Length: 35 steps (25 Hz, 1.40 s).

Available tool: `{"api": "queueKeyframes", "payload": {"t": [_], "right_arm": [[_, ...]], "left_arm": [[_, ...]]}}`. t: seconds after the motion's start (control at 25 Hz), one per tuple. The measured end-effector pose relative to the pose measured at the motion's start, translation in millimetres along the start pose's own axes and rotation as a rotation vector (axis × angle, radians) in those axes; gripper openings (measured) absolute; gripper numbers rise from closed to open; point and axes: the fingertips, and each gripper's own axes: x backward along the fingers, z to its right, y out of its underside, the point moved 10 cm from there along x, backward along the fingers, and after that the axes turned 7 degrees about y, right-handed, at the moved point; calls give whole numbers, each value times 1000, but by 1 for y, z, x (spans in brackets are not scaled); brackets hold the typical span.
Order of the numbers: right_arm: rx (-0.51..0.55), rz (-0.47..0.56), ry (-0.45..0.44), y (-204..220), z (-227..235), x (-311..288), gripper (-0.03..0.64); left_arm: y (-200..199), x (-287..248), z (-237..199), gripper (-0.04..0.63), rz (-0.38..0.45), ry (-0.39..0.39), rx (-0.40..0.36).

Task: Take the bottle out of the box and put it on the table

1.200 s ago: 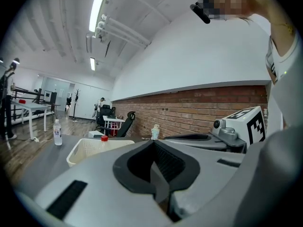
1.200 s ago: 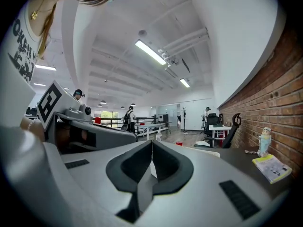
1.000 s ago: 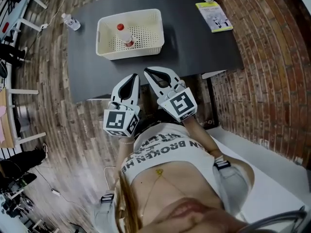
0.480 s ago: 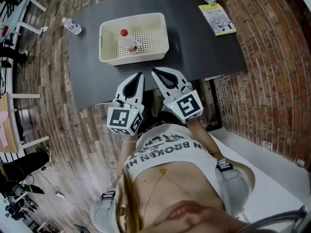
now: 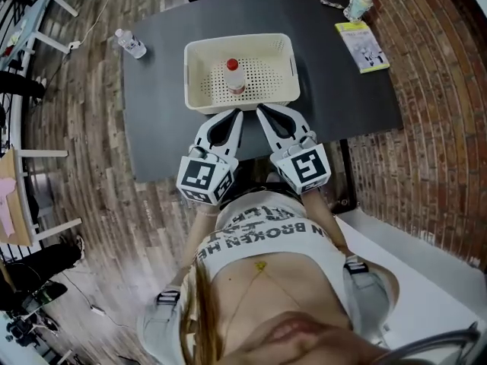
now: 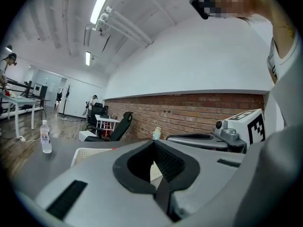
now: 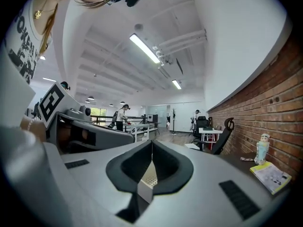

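Observation:
A cream perforated basket (image 5: 283, 90) stands on the dark table (image 5: 156, 135). Inside it, a clear bottle with a red cap (image 5: 233, 76) stands left of centre. My left gripper (image 5: 236, 114) and right gripper (image 5: 262, 111) point side by side at the basket's near rim, their tips just short of it. On both, the jaws are shut with nothing between them. From the left gripper view, the left gripper (image 6: 154, 142) has the basket (image 6: 87, 154) just beyond it. Looking along the right gripper (image 7: 152, 142), a strip of the basket (image 7: 149, 178) shows through the hollow behind its tips.
A second clear bottle (image 5: 131, 43) stands at the table's far left corner. A yellow booklet (image 5: 364, 46) and a small figurine (image 5: 359, 4) lie at the far right. A brick wall (image 5: 434, 128) runs along the right, and white desks (image 5: 30, 21) stand on the left.
Both grippers have moved forward over the table's near edge, from well short of the basket to right at its near rim. Their jaws have stayed shut.

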Motion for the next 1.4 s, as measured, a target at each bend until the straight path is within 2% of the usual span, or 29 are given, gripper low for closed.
{"api": "queueKeyframes", "payload": {"t": [0.4, 0.72, 0.92, 1.12, 1.4], "right_arm": [[5, -40, 67, 3, -26, -67, 9], [2, -86, 124, 9, -39, -80, 9], [15, -71, 98, 6, -30, -80, 9], [29, -56, 43, -1, -15, -83, 9], [15, -51, -8, -2, 13, -85, 9]], "left_arm": [[-3, 13, -80, 5, -30, 66, 7], [-2, 15, -100, 5, -36, 124, 5], [-4, 10, -97, 5, -13, 98, 14], [-12, 4, -92, 5, 6, 35, 14], [-15, -23, -83, 5, 8, -17, 20]]}}
